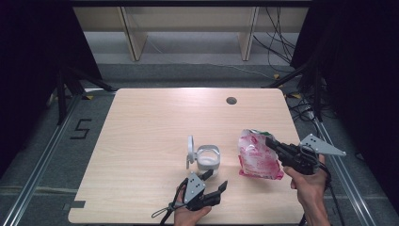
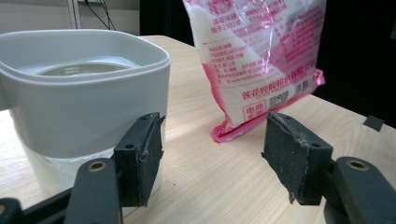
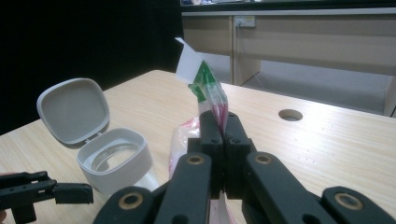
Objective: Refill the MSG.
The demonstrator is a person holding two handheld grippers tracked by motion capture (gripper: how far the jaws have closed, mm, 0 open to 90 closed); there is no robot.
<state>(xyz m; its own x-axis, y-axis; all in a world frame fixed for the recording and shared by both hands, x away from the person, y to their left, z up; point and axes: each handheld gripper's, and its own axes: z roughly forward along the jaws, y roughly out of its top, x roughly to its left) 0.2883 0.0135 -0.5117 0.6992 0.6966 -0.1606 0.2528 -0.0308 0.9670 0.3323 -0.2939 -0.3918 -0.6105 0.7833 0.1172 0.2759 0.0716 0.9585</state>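
**Open Canister, Pinched Bag**

Black jaws of the left gripper (image 1: 214, 181) sit at the bottom centre of the high view, spread apart with nothing between their pads; the hand below them enters from the bottom edge. In the left gripper view, one foam-faced pad stands just in front of the canister's wall, whether touching I cannot tell, the other over bare wood.

Just beyond it stands the white canister (image 1: 208, 158), a rounded-square plastic tub on a clear base, its hinged lid (image 1: 190, 150) upright and open at its left. Its inside looks glassy; what it holds I cannot tell.

To the right, at centre right of the frame, the plastic bag (image 1: 254, 160) lies tilted, pink and white, glossy and crinkled, printed with text, filled with a white powder or grain. The right gripper (image 1: 272, 143) has its jaws pressed together on the bag's top edge, the forearm angling in from the lower right.

Underneath, the wooden table (image 1: 141, 141) is pale and smooth, with a round hole (image 1: 231, 100) near its far edge.
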